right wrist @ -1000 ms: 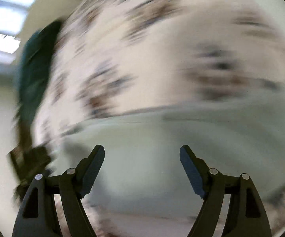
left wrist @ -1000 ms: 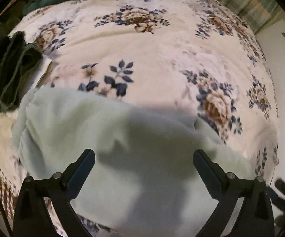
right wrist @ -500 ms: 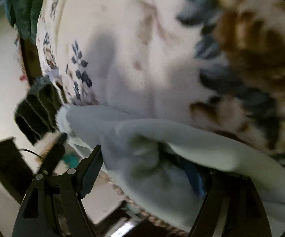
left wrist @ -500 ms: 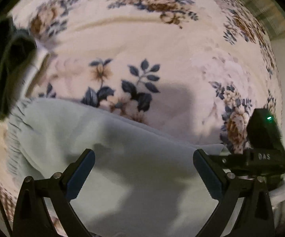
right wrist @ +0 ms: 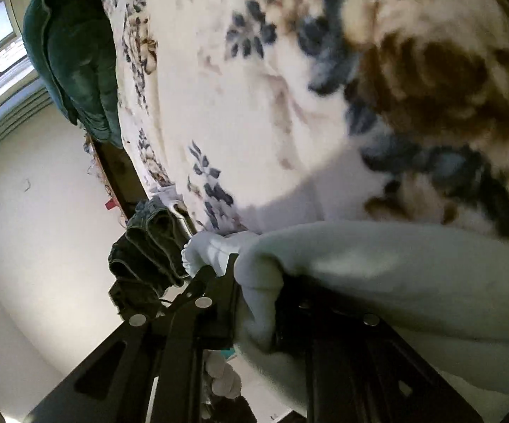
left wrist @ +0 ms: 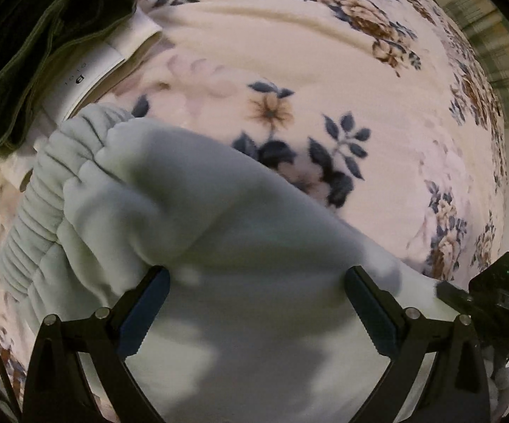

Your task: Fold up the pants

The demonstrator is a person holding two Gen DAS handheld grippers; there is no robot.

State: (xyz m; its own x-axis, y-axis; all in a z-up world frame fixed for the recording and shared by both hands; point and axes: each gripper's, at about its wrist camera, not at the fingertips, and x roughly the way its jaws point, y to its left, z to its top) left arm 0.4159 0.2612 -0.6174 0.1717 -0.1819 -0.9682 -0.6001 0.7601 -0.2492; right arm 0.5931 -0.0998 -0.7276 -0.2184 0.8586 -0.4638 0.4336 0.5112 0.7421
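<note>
**Right jaws nip the pants edge; left hangs wide above the cloth**

Since the earlier frames the left gripper [left wrist: 254,313] has dropped closer to the pale green pants [left wrist: 198,232], and the right gripper [right wrist: 254,303] has swung in and is closing its jaws on a bunched fold of the same fabric.

At nine o'clock in the left view the gathered waistband [left wrist: 43,190] lies beside a dark folded garment [left wrist: 43,35] on the floral blanket [left wrist: 289,53]. The left jaws stand wide apart, holding nothing, with the pants spread beneath them. At three o'clock the right gripper pinches the cloth edge.

The risk is a shallow bite: thick fleece may slide free on lifting. An uneven one-sided pull could also drag the waistband into the dark garment.
</note>
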